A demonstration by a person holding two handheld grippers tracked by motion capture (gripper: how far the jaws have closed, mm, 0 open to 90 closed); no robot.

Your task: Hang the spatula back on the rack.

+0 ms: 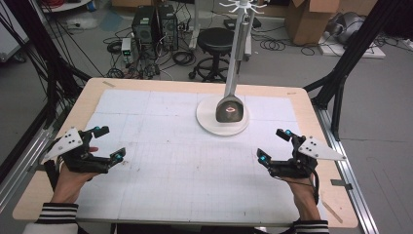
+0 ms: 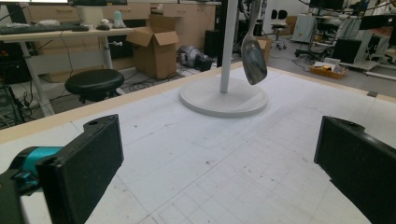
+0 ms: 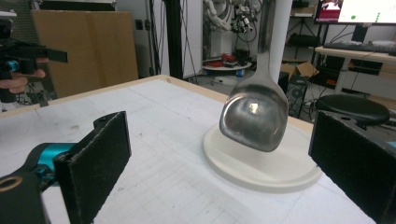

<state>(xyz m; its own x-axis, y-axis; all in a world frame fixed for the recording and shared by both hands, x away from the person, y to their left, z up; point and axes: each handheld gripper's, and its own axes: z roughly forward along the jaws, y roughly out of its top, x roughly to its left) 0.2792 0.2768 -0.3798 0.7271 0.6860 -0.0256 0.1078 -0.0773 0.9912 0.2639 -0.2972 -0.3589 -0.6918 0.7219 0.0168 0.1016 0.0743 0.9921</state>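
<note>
Left gripper (image 1: 108, 143) near table's front left, jaws spread wide, nothing between them. Right gripper (image 1: 274, 145) near front right, jaws likewise spread, nothing between. Big metal spoon (image 1: 229, 110) hangs bowl down from stand's top (image 1: 242, 7), just beside white pole (image 2: 228, 46), bowl hovering over round white base (image 1: 207, 122) without touching. Stand sits on far middle of white gridded mat (image 1: 170, 161), well apart from both grippers. Mat covers wooden table (image 1: 83, 105). Beyond the table: black stool (image 1: 216, 41), cardboard box (image 1: 307, 19).
</note>
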